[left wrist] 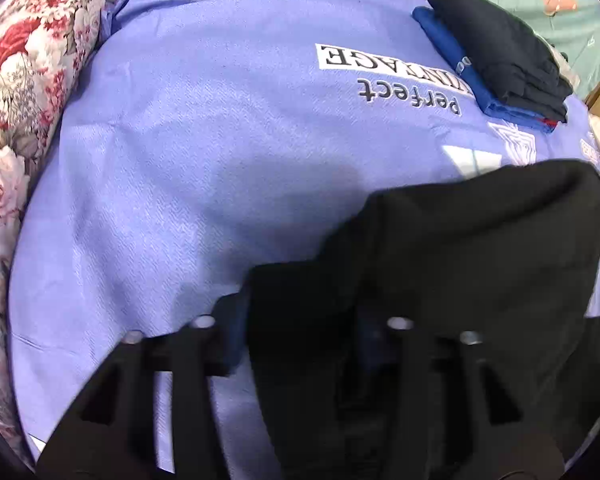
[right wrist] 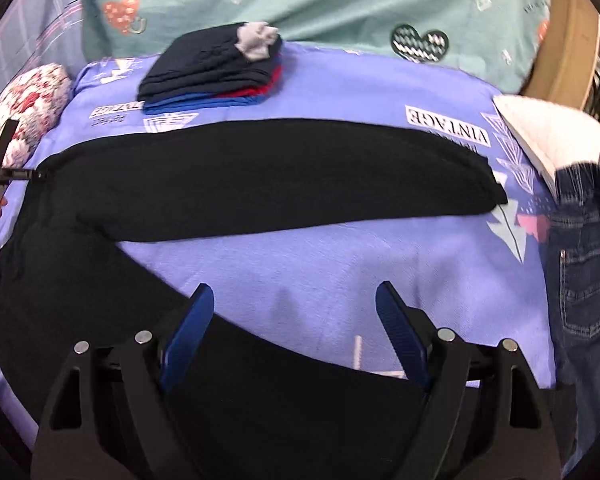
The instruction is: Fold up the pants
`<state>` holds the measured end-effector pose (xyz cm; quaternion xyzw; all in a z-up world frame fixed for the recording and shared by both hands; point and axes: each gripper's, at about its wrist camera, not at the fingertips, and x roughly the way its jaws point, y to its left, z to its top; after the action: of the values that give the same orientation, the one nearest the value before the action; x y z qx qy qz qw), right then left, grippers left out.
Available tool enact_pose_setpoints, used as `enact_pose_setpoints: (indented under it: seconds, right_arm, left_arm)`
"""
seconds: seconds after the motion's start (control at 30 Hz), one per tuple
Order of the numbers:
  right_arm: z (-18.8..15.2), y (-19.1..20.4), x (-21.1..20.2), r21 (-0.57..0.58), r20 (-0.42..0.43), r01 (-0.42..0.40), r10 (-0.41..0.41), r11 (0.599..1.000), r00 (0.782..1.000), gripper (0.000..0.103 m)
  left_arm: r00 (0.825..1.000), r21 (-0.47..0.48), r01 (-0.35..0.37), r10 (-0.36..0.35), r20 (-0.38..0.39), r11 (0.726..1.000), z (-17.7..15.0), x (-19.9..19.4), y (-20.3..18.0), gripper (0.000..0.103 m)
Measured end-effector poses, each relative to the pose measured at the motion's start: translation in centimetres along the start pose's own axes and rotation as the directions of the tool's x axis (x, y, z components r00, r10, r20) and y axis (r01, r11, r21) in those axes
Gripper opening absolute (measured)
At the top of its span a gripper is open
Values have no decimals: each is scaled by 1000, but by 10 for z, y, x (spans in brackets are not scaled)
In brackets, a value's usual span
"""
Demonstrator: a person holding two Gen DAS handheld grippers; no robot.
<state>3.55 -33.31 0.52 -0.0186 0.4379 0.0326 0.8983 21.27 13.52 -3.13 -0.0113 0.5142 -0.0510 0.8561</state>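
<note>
Black pants (right wrist: 260, 184) lie spread on the purple blanket (right wrist: 340, 272), one leg stretched to the right, the other running under my right gripper. My right gripper (right wrist: 296, 320) is open, blue pads apart, just above the near leg. In the left wrist view the black pants (left wrist: 460, 264) drape over my left gripper (left wrist: 300, 332) and hide its fingertips; the cloth hangs lifted off the blanket (left wrist: 180, 200). The left gripper also shows at the far left of the right wrist view (right wrist: 0, 176), at the waist end of the pants.
A stack of folded clothes, black over blue and red (right wrist: 216, 72), sits at the back of the blanket, also in the left wrist view (left wrist: 500, 56). Jeans (right wrist: 580, 272) lie at the right. A floral pillow (left wrist: 24, 80) lies at the left. A white pillow (right wrist: 548, 140) lies at the right.
</note>
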Motion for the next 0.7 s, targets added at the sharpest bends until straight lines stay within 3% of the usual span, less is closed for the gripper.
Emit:
enact_pose_setpoints:
  seconds: [0.17, 0.27, 0.37, 0.5, 0.6, 0.7]
  right_arm:
    - [16, 4, 10, 0, -11, -38, 38, 999, 999, 83]
    - [42, 10, 18, 43, -7, -167, 167, 985, 986, 83]
    - [71, 16, 31, 139, -15, -329, 334, 934, 942, 83]
    - [104, 37, 63, 271, -38, -493, 521, 826, 853, 83]
    - [116, 58, 84, 329, -58, -527, 574, 784, 817, 83]
    - [117, 72, 94, 350, -78, -515, 572, 782, 816, 83]
  left_arm:
    - [987, 31, 63, -67, 145, 998, -15, -61, -8, 34]
    - [967, 87, 111, -128, 220, 990, -36, -106, -21, 34]
    - [948, 144, 142, -176, 264, 979, -61, -140, -35, 34]
    - [925, 213, 179, -238, 297, 961, -97, -174, -53, 34]
    - [919, 239, 189, -257, 298, 952, -123, -184, -62, 34]
    - [922, 258, 193, -265, 283, 947, -144, -182, -68, 34]
